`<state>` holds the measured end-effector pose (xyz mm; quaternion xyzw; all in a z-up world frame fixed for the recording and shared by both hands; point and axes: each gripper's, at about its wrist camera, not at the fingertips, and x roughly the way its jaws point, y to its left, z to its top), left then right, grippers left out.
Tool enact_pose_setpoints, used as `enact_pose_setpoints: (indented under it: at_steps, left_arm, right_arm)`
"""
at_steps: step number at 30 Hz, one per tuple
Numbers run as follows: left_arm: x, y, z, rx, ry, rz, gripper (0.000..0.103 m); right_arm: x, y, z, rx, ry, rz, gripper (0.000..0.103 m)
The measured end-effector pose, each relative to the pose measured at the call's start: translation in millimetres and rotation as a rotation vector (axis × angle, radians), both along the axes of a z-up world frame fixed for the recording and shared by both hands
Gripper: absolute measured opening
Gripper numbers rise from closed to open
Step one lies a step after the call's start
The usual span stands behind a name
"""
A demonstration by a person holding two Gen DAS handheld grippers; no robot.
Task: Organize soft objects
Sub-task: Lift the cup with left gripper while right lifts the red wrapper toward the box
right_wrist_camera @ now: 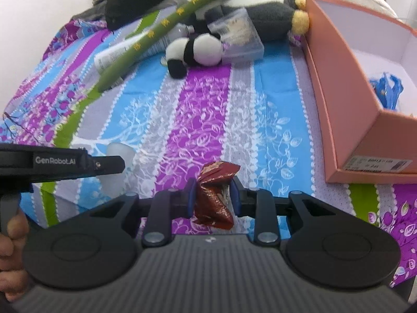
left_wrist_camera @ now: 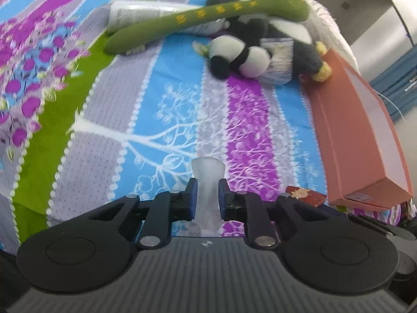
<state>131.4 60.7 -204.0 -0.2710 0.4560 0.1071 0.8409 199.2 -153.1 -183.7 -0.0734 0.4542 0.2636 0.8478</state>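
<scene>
Left tool (left_wrist_camera: pixel 207 195) pinches a translucent white soft piece (left_wrist_camera: pixel 208 180), and the right tool (right_wrist_camera: pixel 211 195) pinches a dark red wrapped packet (right_wrist_camera: pixel 215 195). Both are held above the striped bedsheet (left_wrist_camera: pixel 156 109), near the open orange box (right_wrist_camera: pixel 346 83).

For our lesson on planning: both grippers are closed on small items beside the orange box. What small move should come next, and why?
Probably lift the right gripper and carry its red packet toward the orange box. The pads already pinch the packet, the box stands open just to its right, and the left gripper holds a frosted piece farther away.
</scene>
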Motion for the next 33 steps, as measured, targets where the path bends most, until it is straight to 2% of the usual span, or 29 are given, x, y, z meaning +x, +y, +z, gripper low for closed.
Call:
enact_pose_setpoints:
  at_steps: [5, 16, 24, 33]
  left_arm:
    - [1, -6, 31, 0.008, -0.048, -0.032, 0.020]
    - [21, -23, 116, 0.041, -0.180, -0.134, 0.020]
    - [53, -49, 174, 0.078, -0.292, -0.221, 0.020]
    - [107, -96, 214, 0.098, -0.360, -0.346, 0.020]
  right_arm:
    - [-1, -4, 24, 0.023, -0.047, -0.007, 0.031]
    - [5, -21, 111, 0.137, -0.200, -0.022, 0.031]
    - [17, -37, 164, 0.179, -0.329, -0.049, 0.031]
    - [44, -80, 197, 0.166, -0.441, -0.143, 0.031]
